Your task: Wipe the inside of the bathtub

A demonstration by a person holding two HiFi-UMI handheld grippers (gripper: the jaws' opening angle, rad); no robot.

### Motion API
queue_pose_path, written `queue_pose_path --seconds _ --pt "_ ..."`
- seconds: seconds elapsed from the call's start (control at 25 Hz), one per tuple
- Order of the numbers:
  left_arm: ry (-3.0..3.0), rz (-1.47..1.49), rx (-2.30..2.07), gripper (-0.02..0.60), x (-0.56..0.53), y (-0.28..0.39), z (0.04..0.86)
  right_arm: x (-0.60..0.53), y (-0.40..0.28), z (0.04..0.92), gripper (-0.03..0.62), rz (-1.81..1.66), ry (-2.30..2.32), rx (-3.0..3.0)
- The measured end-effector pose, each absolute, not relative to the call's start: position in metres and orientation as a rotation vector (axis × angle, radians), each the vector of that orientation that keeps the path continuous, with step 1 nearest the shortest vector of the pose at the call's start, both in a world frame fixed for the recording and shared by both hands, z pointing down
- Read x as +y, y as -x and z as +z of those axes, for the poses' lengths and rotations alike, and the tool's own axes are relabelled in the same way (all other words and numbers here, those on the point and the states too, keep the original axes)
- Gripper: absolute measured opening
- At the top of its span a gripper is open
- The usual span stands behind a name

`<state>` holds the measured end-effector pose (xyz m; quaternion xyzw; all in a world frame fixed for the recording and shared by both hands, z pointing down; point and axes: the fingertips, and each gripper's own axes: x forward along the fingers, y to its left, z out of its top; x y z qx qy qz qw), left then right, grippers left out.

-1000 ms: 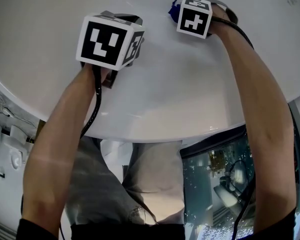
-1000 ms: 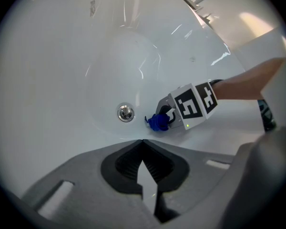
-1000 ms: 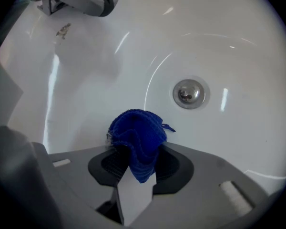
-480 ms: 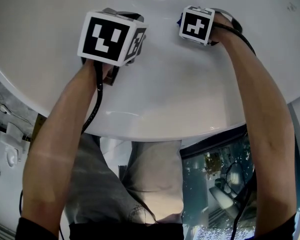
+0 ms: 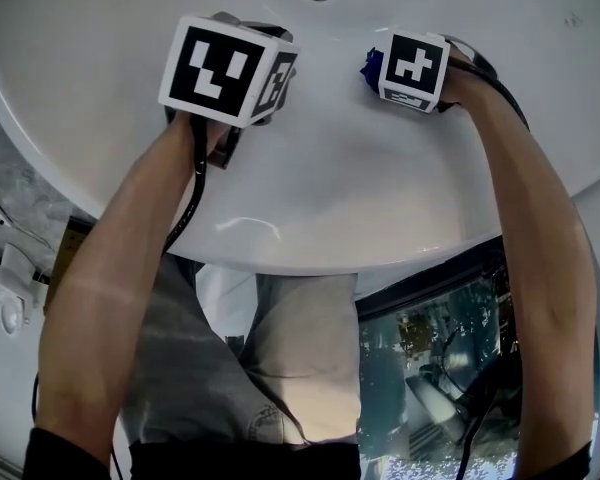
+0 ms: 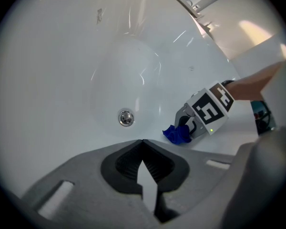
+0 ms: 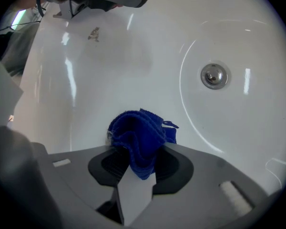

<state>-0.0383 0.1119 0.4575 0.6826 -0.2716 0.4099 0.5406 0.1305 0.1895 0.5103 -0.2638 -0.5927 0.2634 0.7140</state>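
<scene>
White, glossy bathtub [image 5: 380, 198], curved wall running down to the basin floor. Left gripper [image 6: 143, 144] was clenched on nothing, over the wall. Right gripper [image 7: 142, 162] gripped a blue cloth [image 7: 138, 132]: bunched, no clear long axis, bulging forward at the tub surface. Drain [image 7: 213, 75] nearby.

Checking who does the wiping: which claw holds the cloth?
The right claw, shut on the blue cloth; the left claw is shut with nothing in it.

Left arm [image 5: 130, 258], right arm [image 5: 540, 248] extended forward — left gripper [image 6: 142, 143] jaws together, empty; right gripper [image 7: 136, 162] clamped on blue cloth [image 7: 136, 130].
</scene>
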Motion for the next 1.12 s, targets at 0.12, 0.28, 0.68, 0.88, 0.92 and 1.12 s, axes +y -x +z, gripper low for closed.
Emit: queue_pose_path --seconds 0.12,0.28,0.68,0.88,0.92,1.12 --pt "-1.644 0.972 -0.634 0.002 0.113 0.037 0.445 0.196 -0.129 0.489 0.133 0.615 0.617 -1.303" --pt "-1.669 0.979 -0.631 0.002 0.116 0.039 0.429 0.209 -0.124 0.463 0.132 0.642 0.648 -1.306" --pt "-1.712 0.899 -0.651 0.002 0.095 0.036 0.378 0.225 -0.119 0.400 0.132 0.641 0.740 -1.268" --pt "-1.756 0.888 -0.661 0.002 0.093 0.037 0.359 0.242 -0.121 0.363 0.132 0.718 0.794 -1.217" --pt "-1.764 0.881 -0.671 0.002 0.091 0.039 0.354 0.244 -0.121 0.355 0.130 0.732 0.804 -1.208" --pt "-1.762 0.856 -0.683 0.001 0.093 0.045 0.336 0.253 -0.118 0.320 0.130 0.785 0.839 -1.183"
